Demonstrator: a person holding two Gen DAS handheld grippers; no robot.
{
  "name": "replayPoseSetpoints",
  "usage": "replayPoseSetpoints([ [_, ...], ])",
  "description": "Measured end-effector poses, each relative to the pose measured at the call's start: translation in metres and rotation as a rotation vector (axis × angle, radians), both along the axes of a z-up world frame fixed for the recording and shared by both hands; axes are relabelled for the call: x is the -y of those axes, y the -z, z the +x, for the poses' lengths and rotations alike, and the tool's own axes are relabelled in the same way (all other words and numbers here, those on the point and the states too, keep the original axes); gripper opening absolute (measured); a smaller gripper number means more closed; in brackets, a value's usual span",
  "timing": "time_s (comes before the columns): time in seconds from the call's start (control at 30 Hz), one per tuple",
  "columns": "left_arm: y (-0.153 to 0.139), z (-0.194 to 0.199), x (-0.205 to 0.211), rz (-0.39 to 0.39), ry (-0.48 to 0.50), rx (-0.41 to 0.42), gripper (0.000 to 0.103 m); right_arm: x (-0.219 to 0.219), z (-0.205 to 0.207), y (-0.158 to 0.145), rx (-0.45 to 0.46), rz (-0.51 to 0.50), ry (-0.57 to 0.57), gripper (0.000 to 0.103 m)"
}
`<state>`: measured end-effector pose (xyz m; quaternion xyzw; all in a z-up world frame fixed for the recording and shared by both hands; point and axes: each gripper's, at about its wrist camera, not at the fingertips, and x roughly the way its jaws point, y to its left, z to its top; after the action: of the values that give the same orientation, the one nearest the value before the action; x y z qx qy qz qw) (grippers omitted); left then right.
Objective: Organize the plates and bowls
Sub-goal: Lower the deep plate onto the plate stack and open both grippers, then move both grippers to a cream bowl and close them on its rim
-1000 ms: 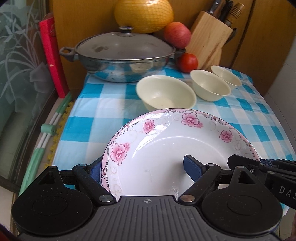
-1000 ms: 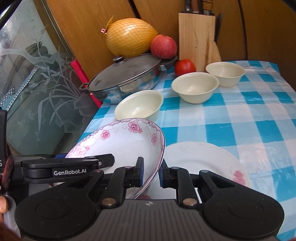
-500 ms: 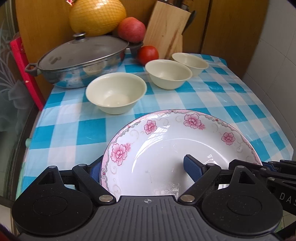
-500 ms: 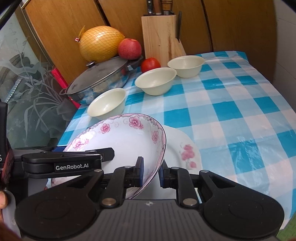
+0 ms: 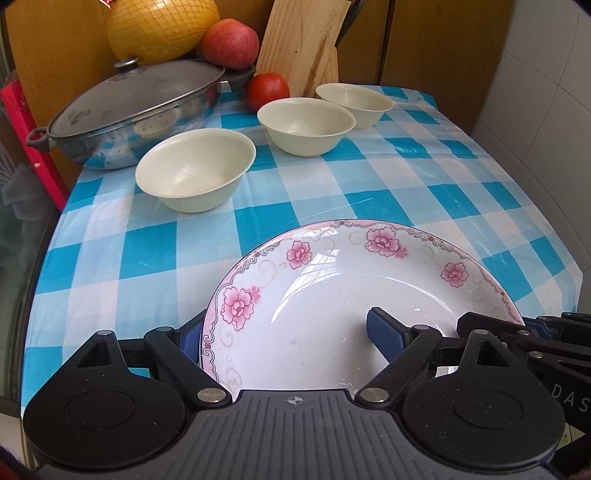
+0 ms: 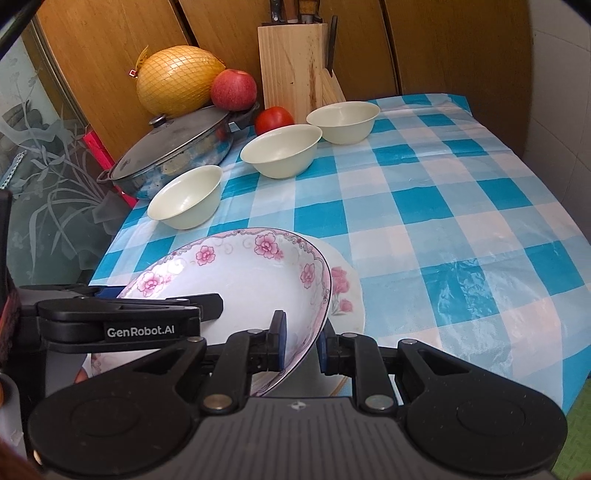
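A deep white plate with pink flowers (image 5: 332,314) (image 6: 240,280) hangs tilted above the checked tablecloth, held between both grippers. My right gripper (image 6: 300,341) is shut on its near right rim, one pad inside and one outside. My left gripper (image 5: 284,332) (image 6: 162,299) stands wide across the left rim, with one finger lying in the bowl of the plate and the other behind the edge. Under it a flat floral plate (image 6: 343,291) lies on the cloth, mostly covered. Three cream bowls (image 5: 195,170) (image 5: 306,125) (image 5: 354,103) stand in a row farther back.
A lidded steel pot (image 5: 129,107) sits at the back left, with a netted pomelo (image 5: 159,26) and an apple (image 5: 231,42) behind it. A tomato (image 5: 266,90) and a wooden knife block (image 5: 299,48) stand beside the bowls. A tiled wall borders the table's right side.
Both grippers have carried the deep plate to the right and slightly down, so it now covers most of the flat plate. Neither grip has changed.
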<state>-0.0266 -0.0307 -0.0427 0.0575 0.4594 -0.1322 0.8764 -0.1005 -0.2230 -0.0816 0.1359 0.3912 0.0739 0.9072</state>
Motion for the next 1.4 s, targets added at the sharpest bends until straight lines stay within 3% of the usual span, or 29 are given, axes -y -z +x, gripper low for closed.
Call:
replayPoseSetpoints([
  [0.6,0.000,-0.004,0.010,0.021,0.058,0.013,0.090,0.005,-0.008,0.002,0.019,-0.084,0.048,0.020],
  [0.8,-0.006,0.001,-0.008,-0.008,0.010,0.011,0.091,0.007,-0.019,-0.001,0.056,-0.117,0.059,0.020],
  [0.9,-0.011,0.007,-0.027,-0.033,-0.043,0.013,0.091,0.013,-0.019,-0.002,0.054,-0.102,0.071,0.020],
  [1.0,-0.014,0.018,-0.050,-0.048,-0.121,0.010,0.091,0.013,-0.014,-0.014,0.106,-0.098,0.082,0.020],
  [1.17,-0.022,0.048,-0.072,-0.036,-0.233,0.013,0.093,-0.015,0.027,-0.035,0.152,-0.113,0.009,0.020],
  [1.4,-0.017,0.100,-0.089,-0.105,-0.352,-0.048,0.093,-0.062,0.124,-0.039,0.085,-0.025,-0.073,0.020],
])
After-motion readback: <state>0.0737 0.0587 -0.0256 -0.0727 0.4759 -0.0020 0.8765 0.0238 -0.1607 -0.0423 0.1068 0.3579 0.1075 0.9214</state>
